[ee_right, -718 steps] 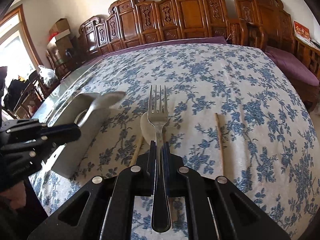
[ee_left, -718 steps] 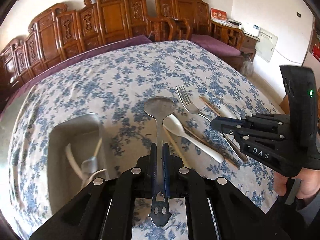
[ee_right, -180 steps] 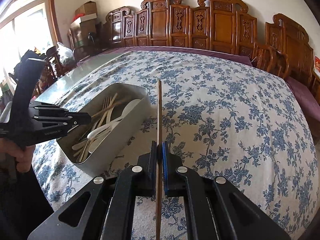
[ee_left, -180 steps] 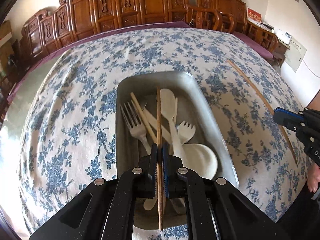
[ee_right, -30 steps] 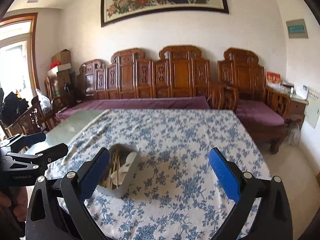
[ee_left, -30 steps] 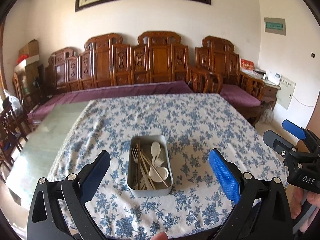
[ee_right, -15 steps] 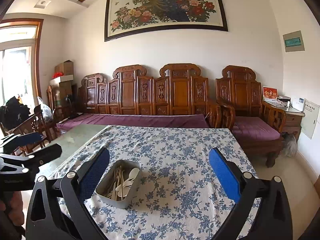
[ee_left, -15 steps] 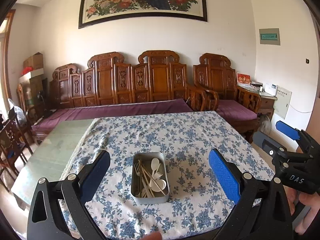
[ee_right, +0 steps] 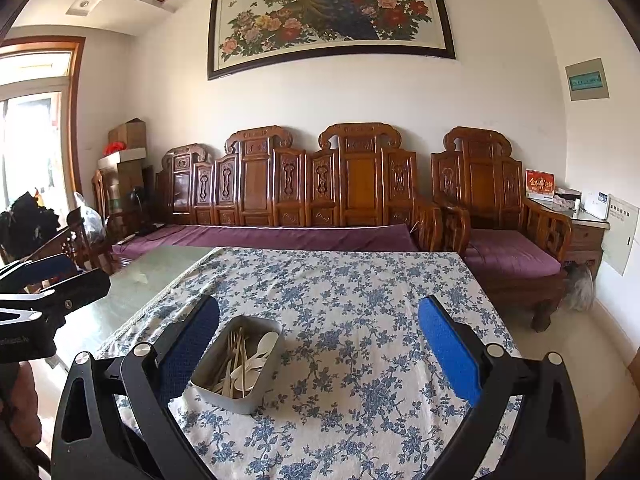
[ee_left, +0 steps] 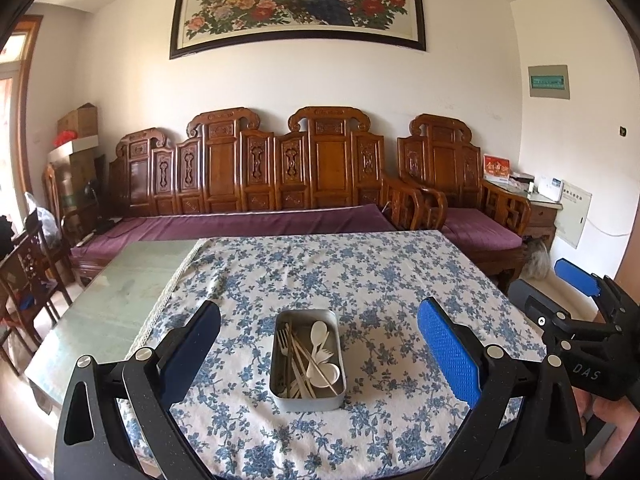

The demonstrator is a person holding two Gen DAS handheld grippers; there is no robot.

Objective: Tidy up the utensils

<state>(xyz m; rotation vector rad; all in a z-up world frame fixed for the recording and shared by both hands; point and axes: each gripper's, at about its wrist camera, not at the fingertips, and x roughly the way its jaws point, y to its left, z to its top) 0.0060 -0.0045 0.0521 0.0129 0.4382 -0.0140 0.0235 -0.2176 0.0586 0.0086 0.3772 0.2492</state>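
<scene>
A grey metal tin (ee_left: 307,399) stands on the blue-flowered tablecloth (ee_left: 360,280). It holds forks, white spoons (ee_left: 319,330) and wooden chopsticks (ee_left: 304,356). The tin also shows in the right wrist view (ee_right: 224,396), left of centre. My left gripper (ee_left: 319,354) is wide open and empty, held back from and above the tin. My right gripper (ee_right: 319,354) is wide open and empty too, and it shows at the right edge of the left wrist view (ee_left: 576,320). The left gripper shows at the left edge of the right wrist view (ee_right: 48,284).
A bare glass strip of the table (ee_left: 116,292) lies left of the cloth. Carved wooden benches with purple cushions (ee_left: 256,224) stand behind the table. A wooden chair (ee_left: 24,276) stands at the left. A side cabinet (ee_left: 536,208) is at the far right.
Both grippers have drawn further back and up from the table, so the tin looks smaller and more of the wall and painting shows. Both stay wide open.
</scene>
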